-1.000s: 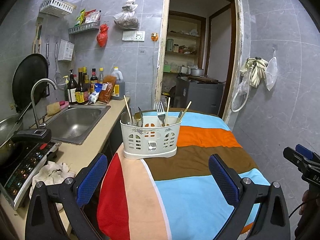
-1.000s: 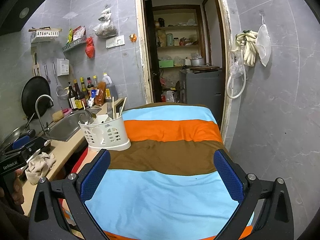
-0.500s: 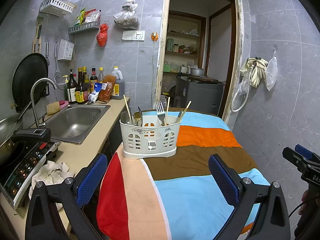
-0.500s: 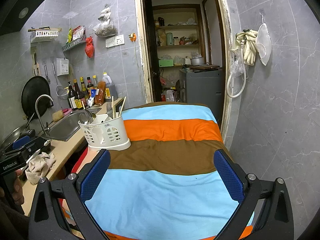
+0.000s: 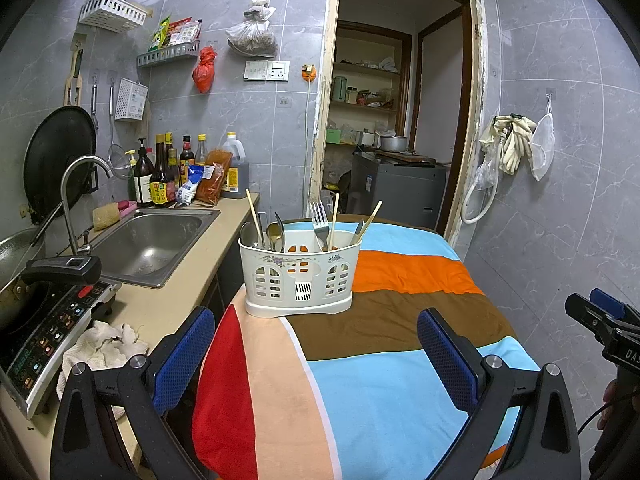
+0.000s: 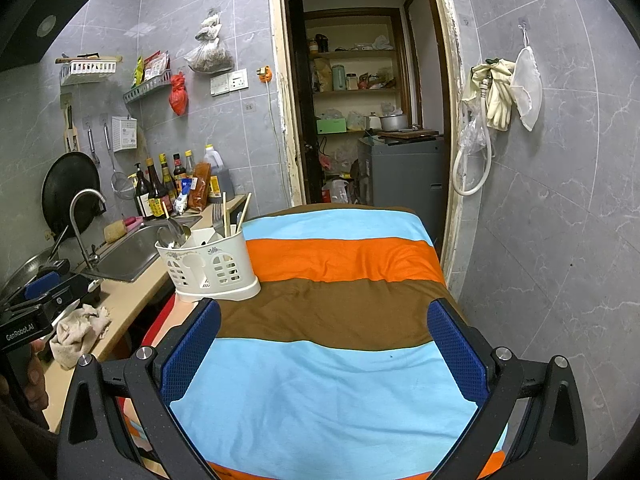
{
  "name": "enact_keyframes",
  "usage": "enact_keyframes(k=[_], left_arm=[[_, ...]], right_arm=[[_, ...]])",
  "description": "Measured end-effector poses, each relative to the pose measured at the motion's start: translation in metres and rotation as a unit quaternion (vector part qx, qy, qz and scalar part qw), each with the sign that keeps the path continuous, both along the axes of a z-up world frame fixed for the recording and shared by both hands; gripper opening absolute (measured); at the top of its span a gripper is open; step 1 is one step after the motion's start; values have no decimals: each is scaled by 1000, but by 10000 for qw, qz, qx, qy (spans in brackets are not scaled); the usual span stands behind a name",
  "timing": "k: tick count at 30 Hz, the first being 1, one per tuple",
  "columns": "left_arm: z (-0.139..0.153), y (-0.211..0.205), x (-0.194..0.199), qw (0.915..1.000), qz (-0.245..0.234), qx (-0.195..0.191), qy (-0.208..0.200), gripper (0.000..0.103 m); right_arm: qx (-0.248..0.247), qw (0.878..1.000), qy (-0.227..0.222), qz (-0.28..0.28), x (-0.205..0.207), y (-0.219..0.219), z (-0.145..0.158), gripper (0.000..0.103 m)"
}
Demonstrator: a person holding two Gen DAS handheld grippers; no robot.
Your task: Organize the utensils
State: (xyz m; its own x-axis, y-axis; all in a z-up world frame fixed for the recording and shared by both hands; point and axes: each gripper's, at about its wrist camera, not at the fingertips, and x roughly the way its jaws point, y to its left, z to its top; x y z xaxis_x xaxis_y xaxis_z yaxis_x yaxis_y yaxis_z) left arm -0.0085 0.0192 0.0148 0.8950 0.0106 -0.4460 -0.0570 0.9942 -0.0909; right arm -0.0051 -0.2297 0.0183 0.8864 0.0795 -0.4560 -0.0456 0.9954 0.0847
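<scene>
From the left wrist, our left gripper (image 5: 316,354) hung open and empty; the utensil caddy (image 5: 299,274) stood on the striped cloth (image 5: 380,380), fork (image 5: 320,220) and chopsticks (image 5: 251,210) handles-down, roughly upright. From the right wrist, our right gripper (image 6: 324,346) gaped empty, caddy at left.

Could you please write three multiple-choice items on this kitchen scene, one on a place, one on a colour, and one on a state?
1. Where does the utensil caddy stand?
A. in the sink
B. on the striped cloth beside the counter
C. on the wall shelf

2. Which colour is the stripe of the striped cloth right behind the caddy's right side?
A. orange
B. green
C. black

3. How is the left gripper?
A. shut on a fork
B. shut on a chopstick
C. open and empty

Answers:
1 B, its base rests on the cloth next to the counter.
2 A, an orange band starts there.
3 C, the blue pads stand wide apart with only cloth between.
</scene>
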Motion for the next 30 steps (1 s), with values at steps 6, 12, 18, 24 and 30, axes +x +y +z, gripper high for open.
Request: enact_keyframes(k=[6, 12, 18, 24, 30], left_arm=[[0, 1, 0, 10000, -1, -3, 1, 102], [0, 1, 0, 10000, -3, -1, 1, 102], [0, 2, 0, 10000, -7, -2, -2, 102], [0, 2, 0, 10000, -5, -2, 2, 102], [0, 2, 1, 10000, -8, -4, 0, 102]], right_arm=[[-1, 10000, 2, 2, 0, 0, 0, 101], [-1, 10000, 0, 3, 0, 0, 0, 101], [0, 10000, 2, -1, 0, 0, 0, 101], [-2, 10000, 3, 5, 0, 0, 1, 101], [-4, 10000, 3, 2, 0, 0, 1, 101]])
